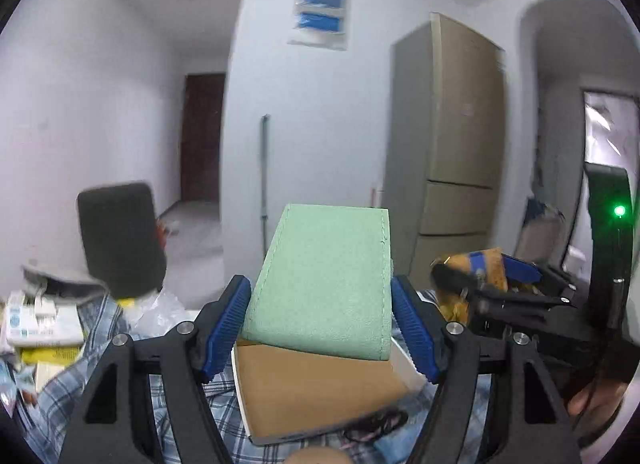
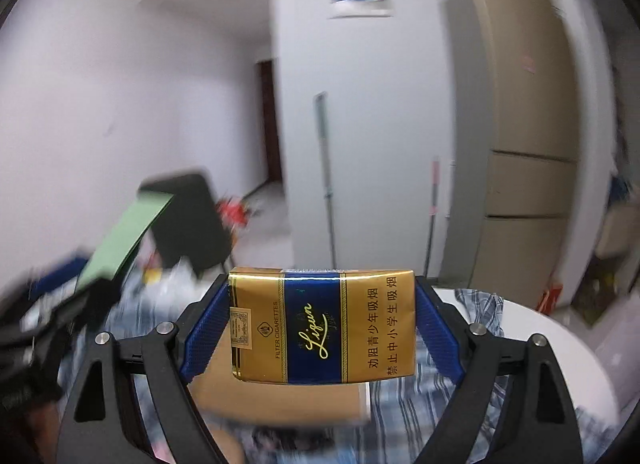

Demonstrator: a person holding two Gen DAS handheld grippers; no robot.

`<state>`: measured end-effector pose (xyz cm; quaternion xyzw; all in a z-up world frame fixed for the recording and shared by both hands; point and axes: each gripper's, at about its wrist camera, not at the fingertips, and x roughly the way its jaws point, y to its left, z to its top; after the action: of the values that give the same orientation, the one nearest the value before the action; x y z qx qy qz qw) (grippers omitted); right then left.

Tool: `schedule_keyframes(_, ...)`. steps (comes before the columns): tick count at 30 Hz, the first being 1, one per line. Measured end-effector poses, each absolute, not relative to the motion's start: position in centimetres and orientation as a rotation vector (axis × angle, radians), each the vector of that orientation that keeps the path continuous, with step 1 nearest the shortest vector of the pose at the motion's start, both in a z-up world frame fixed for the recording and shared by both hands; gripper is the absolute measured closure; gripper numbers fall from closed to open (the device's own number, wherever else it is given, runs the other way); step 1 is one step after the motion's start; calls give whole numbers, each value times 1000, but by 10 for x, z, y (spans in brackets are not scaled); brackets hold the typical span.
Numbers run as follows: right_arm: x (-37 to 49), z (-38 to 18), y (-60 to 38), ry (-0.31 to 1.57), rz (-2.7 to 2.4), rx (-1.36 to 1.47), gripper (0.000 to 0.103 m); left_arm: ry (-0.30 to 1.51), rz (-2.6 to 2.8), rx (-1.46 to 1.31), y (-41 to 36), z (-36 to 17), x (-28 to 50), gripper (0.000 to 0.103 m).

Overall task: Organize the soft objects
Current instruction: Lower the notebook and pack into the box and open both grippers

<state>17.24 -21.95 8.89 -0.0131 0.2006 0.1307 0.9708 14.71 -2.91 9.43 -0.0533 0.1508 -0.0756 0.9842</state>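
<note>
Plaid cloth point(image 1: 80, 380), perhaps over table point(image 2: 560, 348)

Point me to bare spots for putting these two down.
Free: the brown box floor under the green pouch, and the white tabletop right of the plaid cloth. Crowded: the pile of packets at left.

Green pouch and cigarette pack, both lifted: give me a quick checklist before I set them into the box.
1. Left gripper jaws clamp the green pouch: ok.
2. Right gripper jaws clamp the cigarette pack: ok.
3. Both items clear of the plaid cloth: ok.
4. Cardboard box open below the pouch: ok.
5. Box bottom free of other things: cannot tell, partly hidden.
6. Pack level in the jaws: ok.
</note>
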Motion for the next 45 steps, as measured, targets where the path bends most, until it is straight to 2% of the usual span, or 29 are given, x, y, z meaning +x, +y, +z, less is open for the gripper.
schedule_keyframes(3,199,102,-226,378,211,94,17,295,-135,-167,-17,102,164,29)
schedule_keyframes(8,221,91,-217,373,185,63,17,325,-111,-196,-1,87,193,29)
schedule_keyframes(22,258,-9,-191,671,260,-42,17,619,-85,-135,1,-3,247,29)
schedule_keyframes(27,264,-31,-184,765,278,-74,17,689,-91,-88,-13,-24,255,29)
schedule_keyframes(38,269,-53,-174,831,296,-124,16,766,-115,-72,-18,-51,265,29)
schedule_keyframes(40,271,-56,-174,848,299,-128,14,741,-101,-50,-21,-51,263,28)
schedule_keyframes(42,272,-59,-172,856,287,-148,14,711,-93,-16,-25,-47,259,16)
schedule_keyframes(45,272,-59,-173,849,281,-156,13,670,-76,-1,-27,-41,254,15)
